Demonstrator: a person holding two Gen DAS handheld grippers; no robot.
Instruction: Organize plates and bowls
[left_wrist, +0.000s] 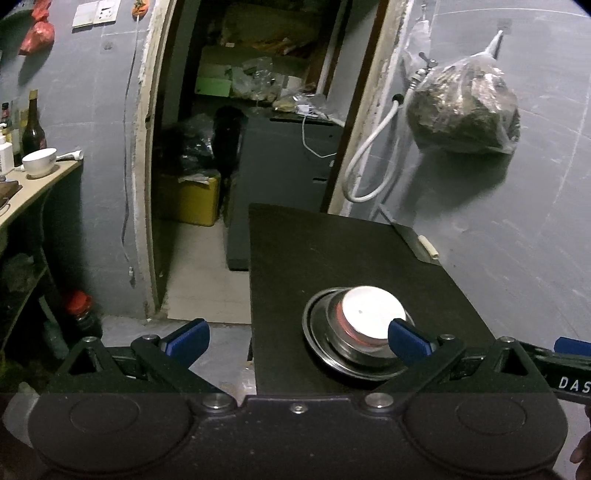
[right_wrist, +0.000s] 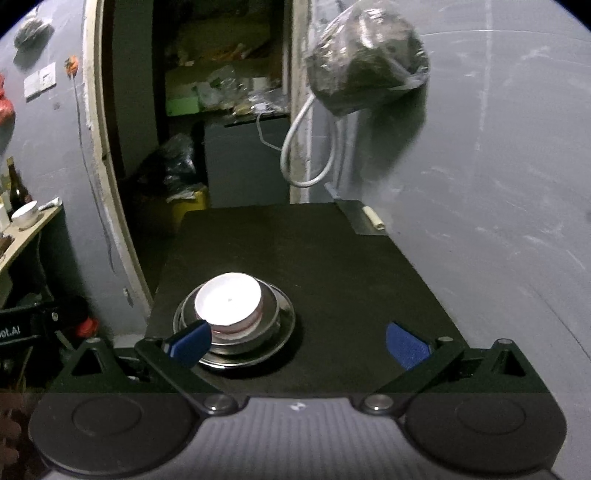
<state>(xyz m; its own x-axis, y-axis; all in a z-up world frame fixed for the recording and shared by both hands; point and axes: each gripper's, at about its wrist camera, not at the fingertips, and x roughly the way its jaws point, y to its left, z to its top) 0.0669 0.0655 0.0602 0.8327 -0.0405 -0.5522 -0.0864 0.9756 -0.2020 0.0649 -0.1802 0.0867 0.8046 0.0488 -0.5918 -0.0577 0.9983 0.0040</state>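
Stacked dishes on the black table, both my tongs empty.

A white bowl (right_wrist: 228, 300) with a red band sits upside down in a steel bowl (right_wrist: 269, 314), which rests on a steel plate (right_wrist: 255, 354) near the front left of the black table (right_wrist: 332, 266). My left gripper (left_wrist: 299, 338) is spread wide, its right pad in front of the stack, its left pad off the table edge. My right gripper (right_wrist: 299, 345) is equally wide, holding nothing, its left pad in front of the plate rim. "DAS" is legible on the right gripper's body in the left view. A bagged dark mass (left_wrist: 463, 110) hangs on the wall; what it holds I cannot tell. Another white bowl (left_wrist: 38, 160) stands on the side counter (left_wrist: 33, 192).
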